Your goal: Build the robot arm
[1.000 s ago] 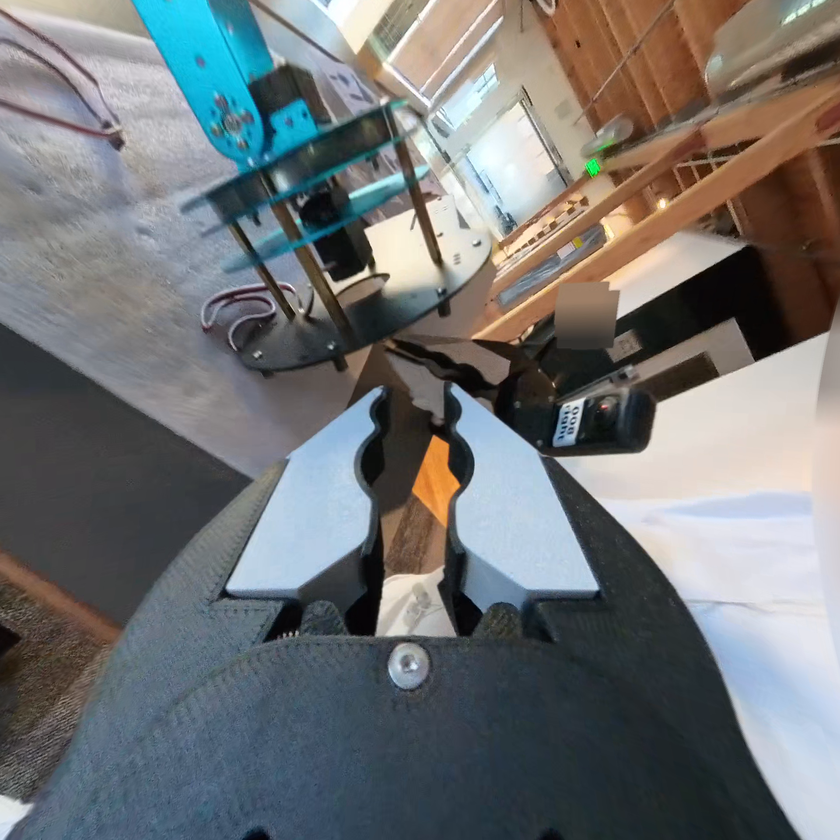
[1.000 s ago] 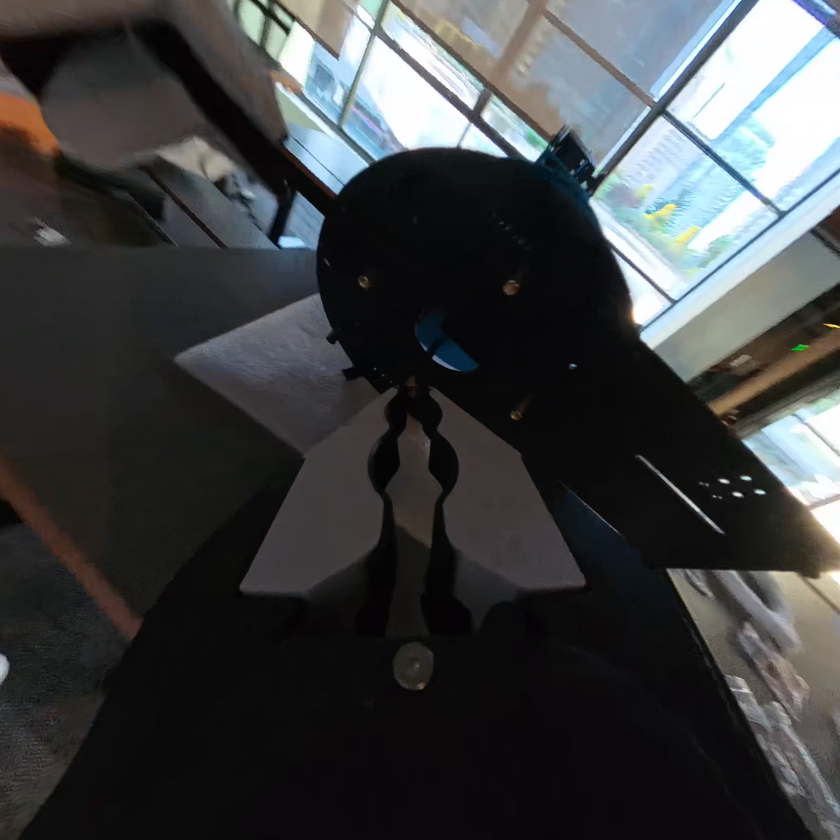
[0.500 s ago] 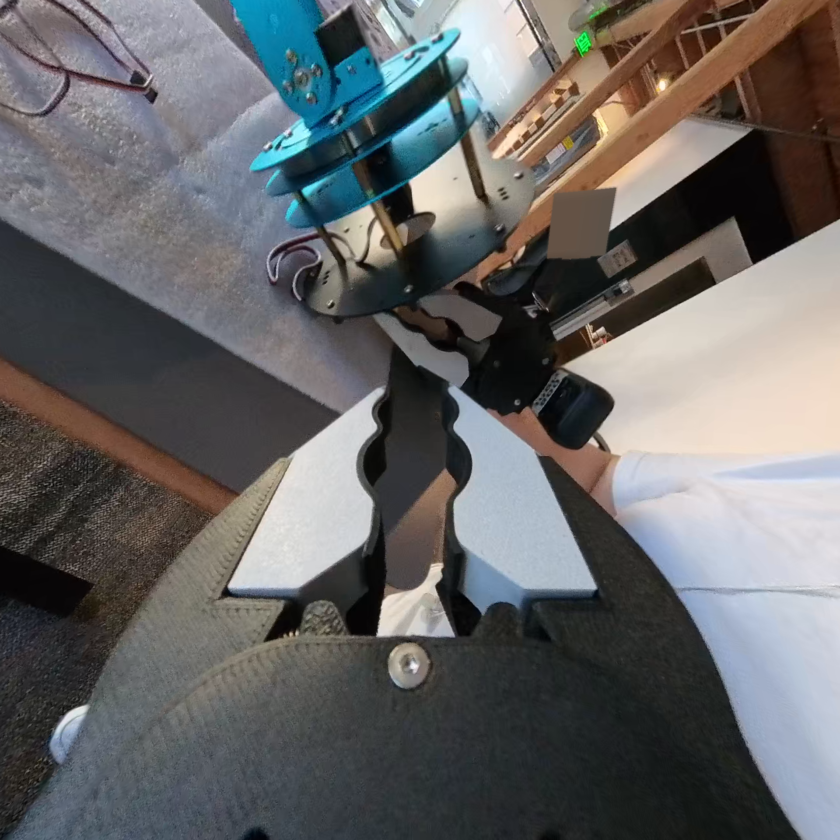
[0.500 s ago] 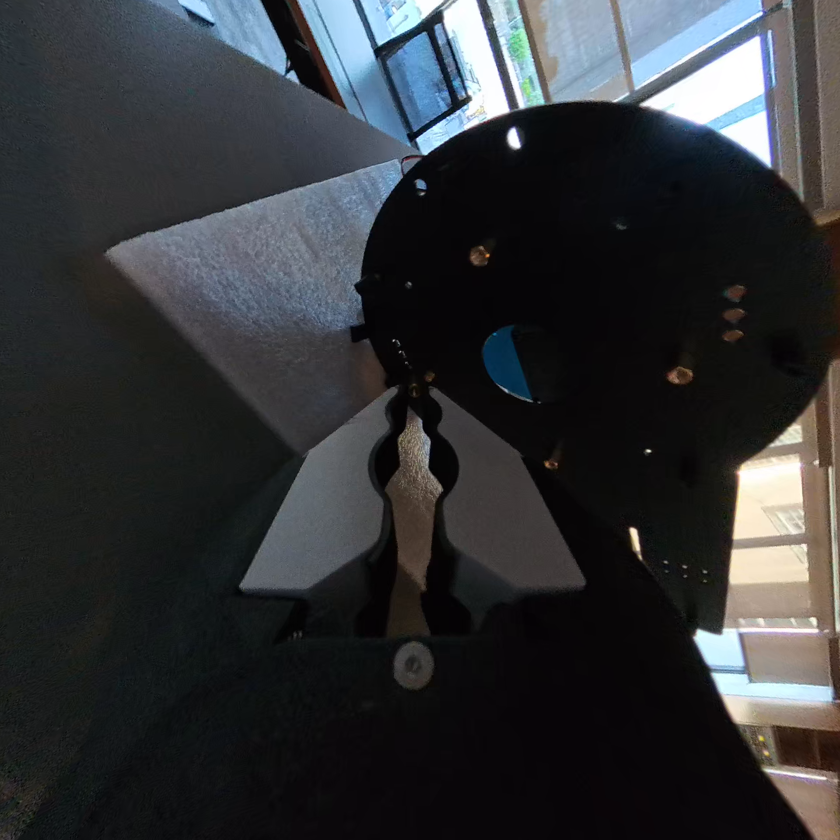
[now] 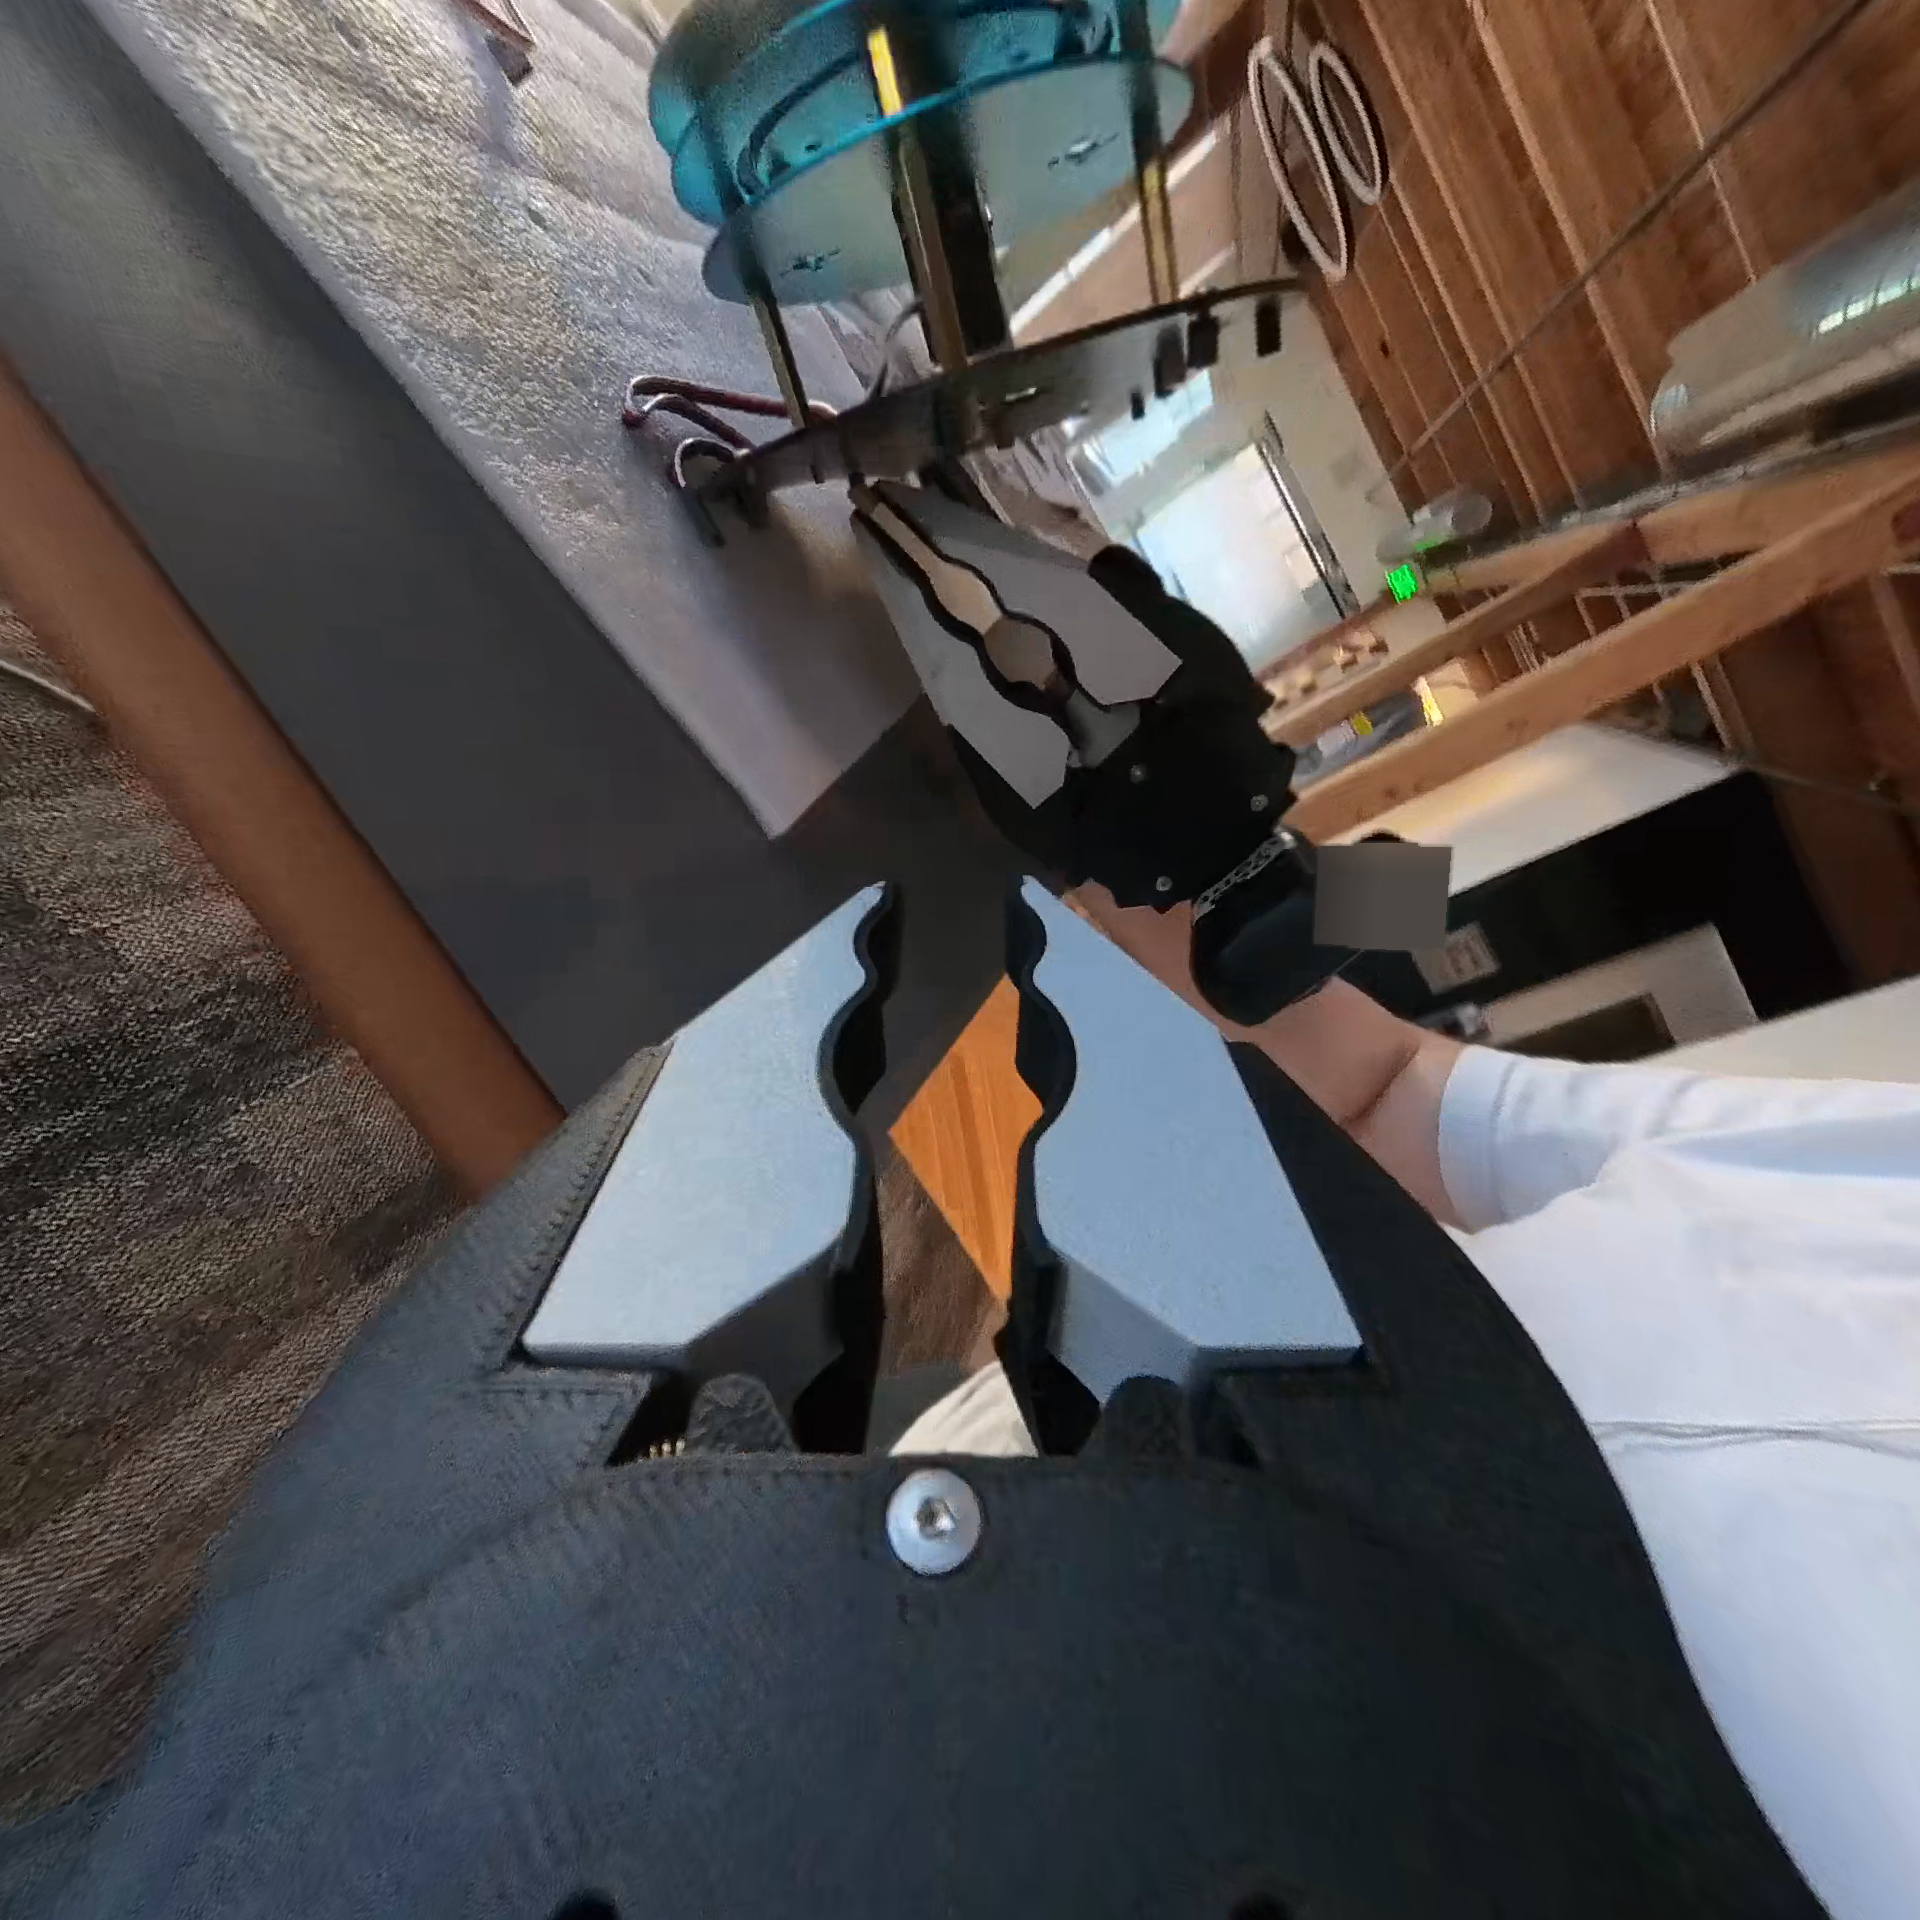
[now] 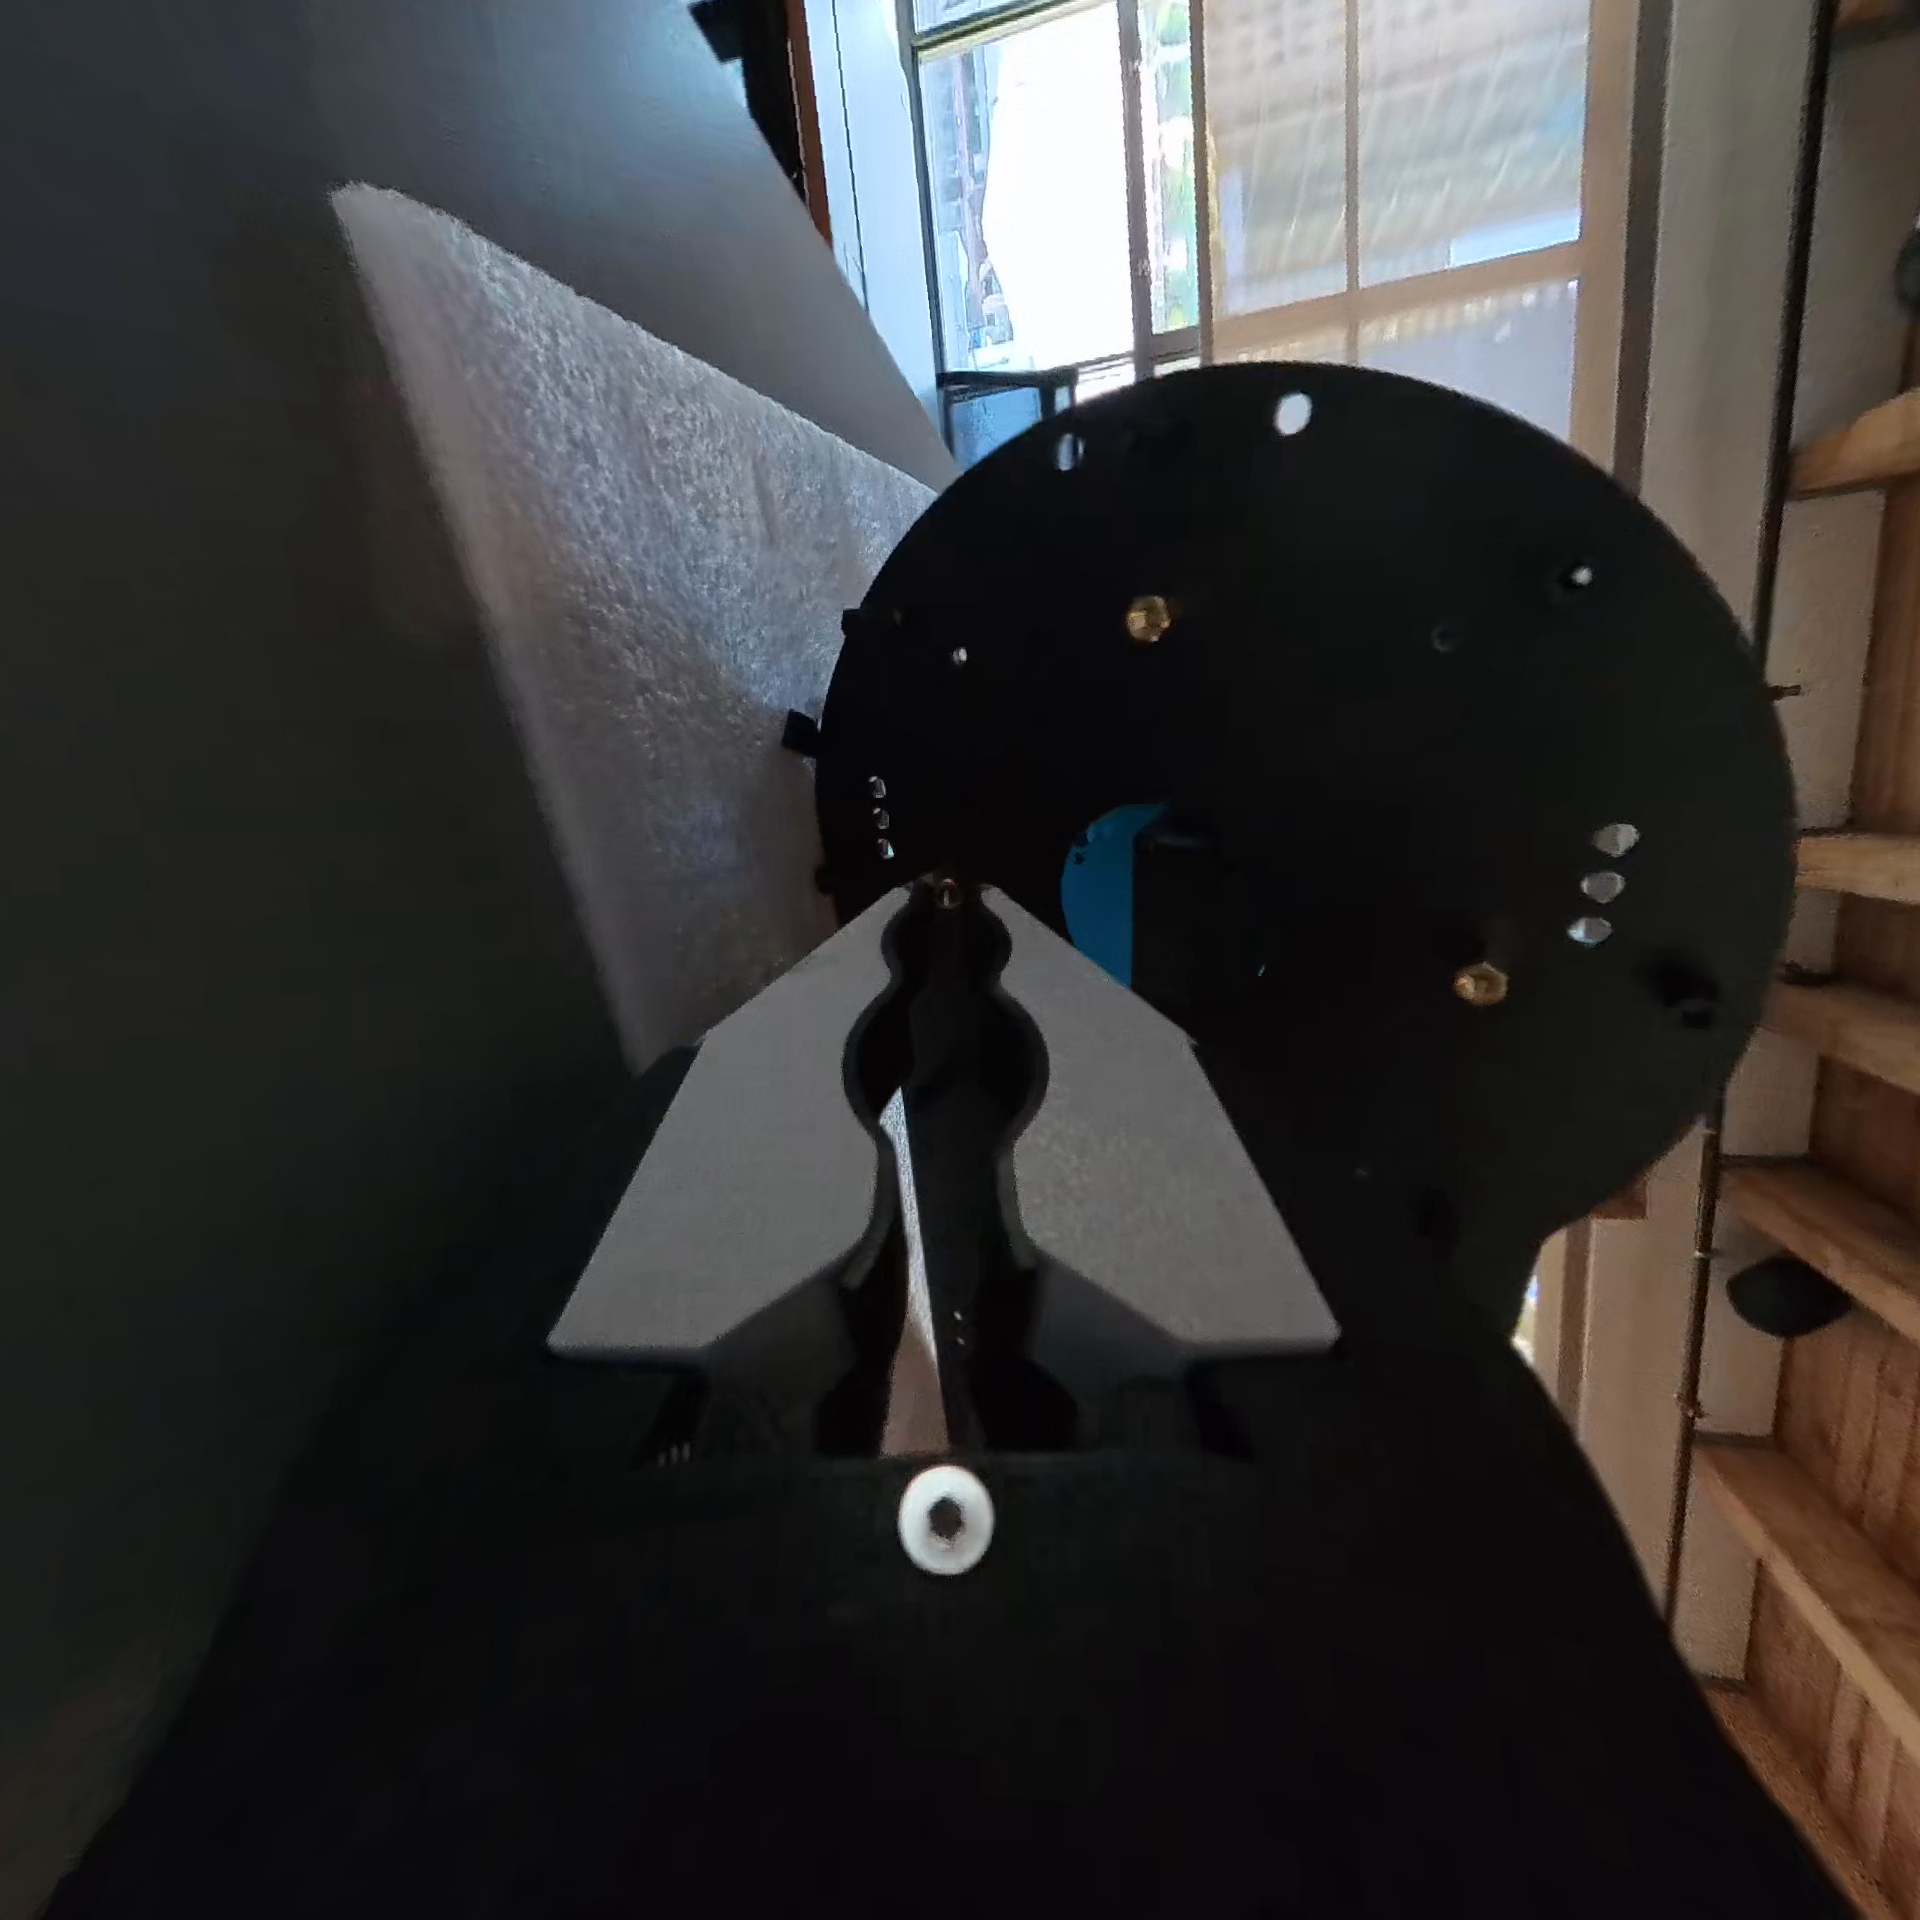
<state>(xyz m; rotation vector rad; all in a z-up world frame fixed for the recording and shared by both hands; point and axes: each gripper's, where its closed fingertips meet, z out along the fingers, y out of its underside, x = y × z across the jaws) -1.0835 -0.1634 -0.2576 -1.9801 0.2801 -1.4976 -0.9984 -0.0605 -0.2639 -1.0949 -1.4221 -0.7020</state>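
Observation:
A small round chassis has a black base plate (image 5: 1091,353), brass posts (image 5: 940,270) and teal plates (image 5: 831,135) stacked above. It stands tilted at the edge of a white foam sheet (image 5: 468,208). My right gripper (image 6: 945,894) is shut on the rim of the base plate (image 6: 1351,675), next to a brass nut, and faces the plate's dark underside. It also shows in the left wrist view (image 5: 868,499), pinching the plate's rim from below. My left gripper (image 5: 951,904) is open and empty, below and in front of the chassis, apart from it.
Red and white wires (image 5: 686,410) loop from under the chassis onto the foam. The foam lies on a dark table (image 5: 416,582) with a wooden edge band (image 5: 239,790), over carpet (image 5: 156,1143). A person's white sleeve (image 5: 1662,1247) is on the right. Wooden shelves (image 6: 1849,1143) stand behind. There is about 15 cm between the tips of the two grippers.
The right gripper, still shut on the base plate, has turned, and the plate's underside has rotated in its view. The left gripper has pulled back and lower from the chassis, still open.

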